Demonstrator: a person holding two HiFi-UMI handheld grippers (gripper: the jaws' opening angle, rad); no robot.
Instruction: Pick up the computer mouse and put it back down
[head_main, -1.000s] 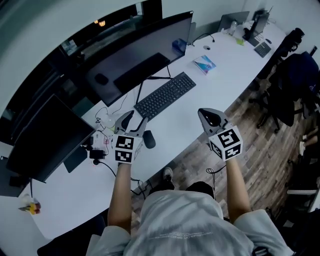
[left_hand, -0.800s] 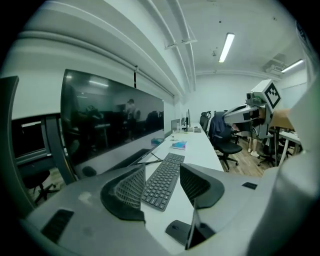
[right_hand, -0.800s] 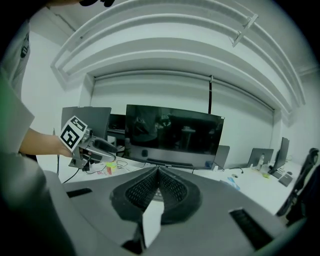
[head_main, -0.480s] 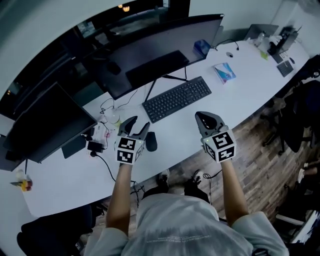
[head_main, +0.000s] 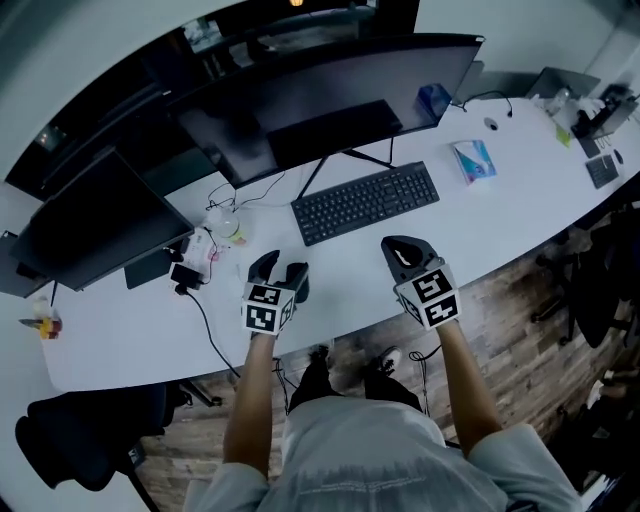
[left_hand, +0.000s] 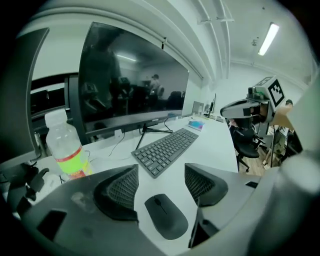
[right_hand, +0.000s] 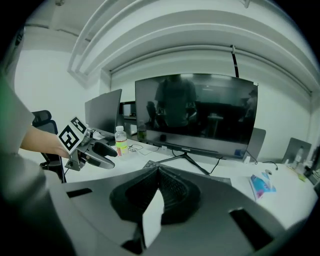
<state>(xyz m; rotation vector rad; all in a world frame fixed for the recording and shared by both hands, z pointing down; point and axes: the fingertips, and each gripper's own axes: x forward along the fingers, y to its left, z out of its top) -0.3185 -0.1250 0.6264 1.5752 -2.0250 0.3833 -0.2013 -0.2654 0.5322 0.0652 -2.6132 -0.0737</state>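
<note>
Your left gripper (left_hand: 161, 181) spread, now straddling mouse (left_hand: 165, 216); a second ago mouse lay just right of it. Mouse flat on desk (head_main: 352, 262) between jaws, not gripped, in front of keyboard (head_main: 365, 201). Your right gripper (right_hand: 159, 170) pressed together, empty, still over desk's front edge.

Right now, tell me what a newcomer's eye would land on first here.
A big dark monitor spans the back of the white desk, a keyboard before it. Near the front edge, the left hand-held gripper stands open with a black mouse lying between its jaws; the right hand-held gripper is shut and empty.
</note>
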